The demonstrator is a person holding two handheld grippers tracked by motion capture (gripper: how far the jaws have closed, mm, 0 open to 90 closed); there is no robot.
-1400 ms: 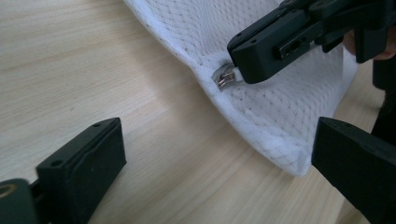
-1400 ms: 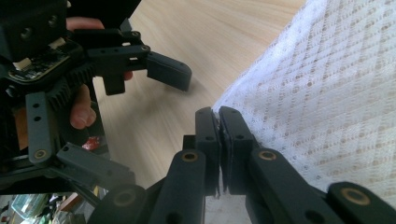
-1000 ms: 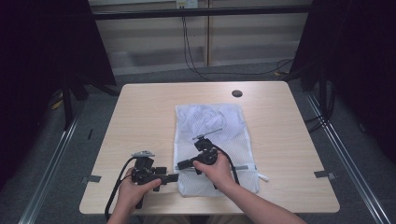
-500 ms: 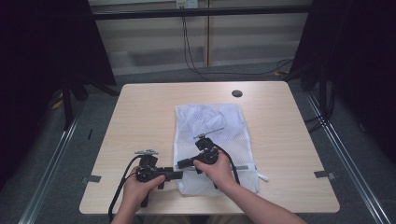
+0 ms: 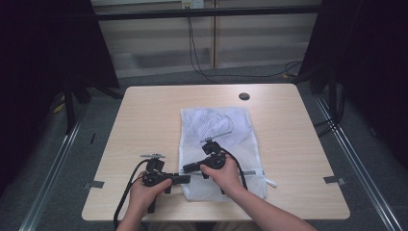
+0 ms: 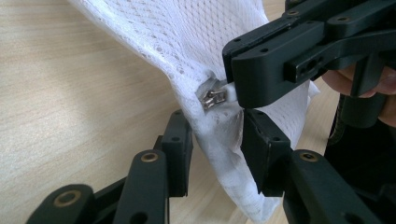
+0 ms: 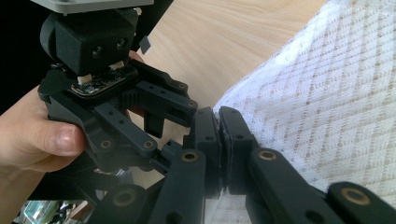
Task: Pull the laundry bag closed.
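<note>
— Where's the mesh bag (image 5: 219,139)?
— Flat on the surface (image 5: 144,115), near the front edge. Its left edge is lifted where the grippers meet.
— And the right gripper (image 7: 219,128)?
— Clamped tight on the bag's edge, right by the zipper pull (image 6: 212,99).
— The left gripper (image 6: 212,140)?
— Its jaws have just been closing. The bag's corner hangs between them, touching one pad; the other stands apart.
</note>
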